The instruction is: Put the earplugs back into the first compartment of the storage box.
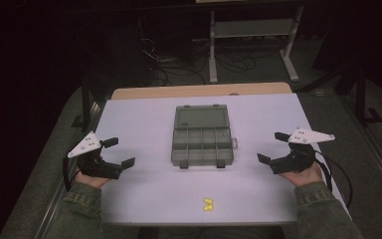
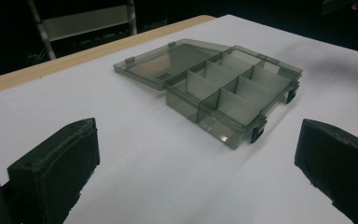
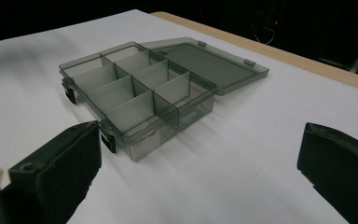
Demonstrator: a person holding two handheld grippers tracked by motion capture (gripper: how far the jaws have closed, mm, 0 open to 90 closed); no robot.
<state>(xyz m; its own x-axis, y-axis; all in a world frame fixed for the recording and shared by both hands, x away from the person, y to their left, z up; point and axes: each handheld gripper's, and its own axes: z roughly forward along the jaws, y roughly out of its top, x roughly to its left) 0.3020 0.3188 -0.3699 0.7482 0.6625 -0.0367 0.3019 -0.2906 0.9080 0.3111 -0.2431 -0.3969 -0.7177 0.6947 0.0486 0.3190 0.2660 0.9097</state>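
Left gripper point(image 1: 117, 152) hovers with its jaws spread wide, nothing between them, well off to the left of the organiser box point(image 1: 202, 141). Right gripper point(image 1: 273, 147) mirrors it, jaws also gaping and empty, well to the box's right. The box sits mid-table point(image 1: 139, 119), lid point(image 1: 202, 117) flipped flat on its far side, compartments bare. Two small yellow pieces point(image 1: 208, 204) lie on the near side of the box, apart from it.

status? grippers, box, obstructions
Left gripper and right gripper open, empty. Compartment box lid open, compartments look empty. Yellow pieces near table front edge, nothing between.
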